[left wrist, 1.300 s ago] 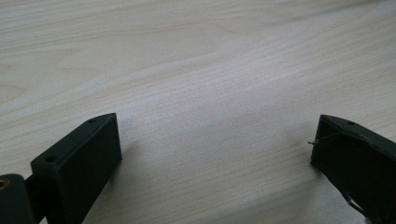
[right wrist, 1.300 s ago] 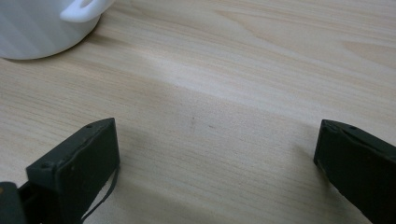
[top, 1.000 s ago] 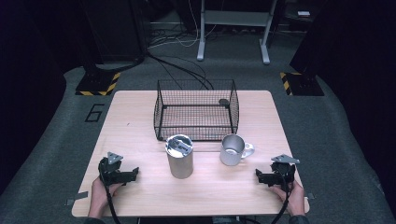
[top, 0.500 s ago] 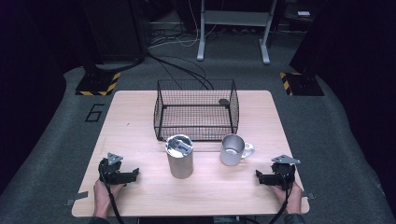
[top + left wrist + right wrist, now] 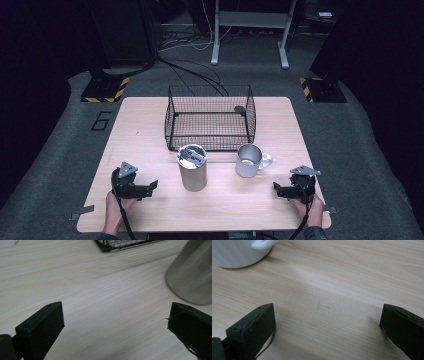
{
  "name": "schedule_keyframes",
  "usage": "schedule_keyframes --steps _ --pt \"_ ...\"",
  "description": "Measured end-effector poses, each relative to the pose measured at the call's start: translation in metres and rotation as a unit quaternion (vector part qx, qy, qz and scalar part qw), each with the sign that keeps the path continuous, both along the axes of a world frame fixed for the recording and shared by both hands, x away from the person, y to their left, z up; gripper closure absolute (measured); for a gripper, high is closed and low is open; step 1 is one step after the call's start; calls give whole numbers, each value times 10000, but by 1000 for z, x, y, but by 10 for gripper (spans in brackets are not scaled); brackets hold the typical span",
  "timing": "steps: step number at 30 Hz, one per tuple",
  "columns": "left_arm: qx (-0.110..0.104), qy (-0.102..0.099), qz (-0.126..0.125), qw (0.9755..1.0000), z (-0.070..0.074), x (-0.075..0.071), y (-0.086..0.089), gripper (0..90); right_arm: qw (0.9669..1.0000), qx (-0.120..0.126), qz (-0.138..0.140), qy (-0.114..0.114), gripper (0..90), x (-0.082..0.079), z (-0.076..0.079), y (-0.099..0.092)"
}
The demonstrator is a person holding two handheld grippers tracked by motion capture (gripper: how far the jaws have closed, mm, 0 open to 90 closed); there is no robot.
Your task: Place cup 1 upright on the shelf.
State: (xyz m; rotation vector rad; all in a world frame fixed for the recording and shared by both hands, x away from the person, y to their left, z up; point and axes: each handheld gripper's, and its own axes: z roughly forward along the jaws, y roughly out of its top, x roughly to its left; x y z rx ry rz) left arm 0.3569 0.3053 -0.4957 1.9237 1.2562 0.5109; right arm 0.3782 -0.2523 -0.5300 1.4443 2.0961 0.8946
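A pale wooden table (image 5: 150, 130) is standing on grey carpet in a dark room, with cables and a metal stand's legs trailing behind it. A black wire basket (image 5: 210, 117) is sitting at the table's far middle. Just in front of it, a steel tumbler (image 5: 192, 167) and a steel mug (image 5: 249, 161) are standing upright, apart from each other. The left gripper (image 5: 151, 186) is resting near the front edge, left of the tumbler, jaws spread wide and holding nothing. The right gripper (image 5: 276, 188) is lying right of the mug, also gaping and empty. The left gripper view is catching the tumbler's base close up; the right gripper view, the mug's handle
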Motion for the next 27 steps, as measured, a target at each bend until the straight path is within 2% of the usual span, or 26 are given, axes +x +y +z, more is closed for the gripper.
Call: schedule_keyframes --steps 5,11,15,18,19,22,27 --pt "-132 -136 -199 9996 13 -6 -9 4 10000 -26 73 -3 0 1 0 -1" --pt "-121 -192 -432 9988 26 -9 -17 5 9999 -29 106 -2 0 1 0 -1" --pt "-134 -294 -598 9977 38 -11 -30 5 9995 -51 299 -24 0 0 0 -5" --pt "-129 -358 -667 9970 42 -11 -36 5 9995 -54 299 -23 0 0 0 -5" --pt "-107 -375 -779 9962 45 -12 -41 3 9997 -49 249 -18 0 -1 0 -5" --pt "-111 -443 -884 9950 50 -14 -47 3 9997 -46 232 -16 0 -1 0 -5" --pt "-184 -490 -998 9936 54 -15 -56 3 9997 -46 232 -17 0 -1 0 -5"
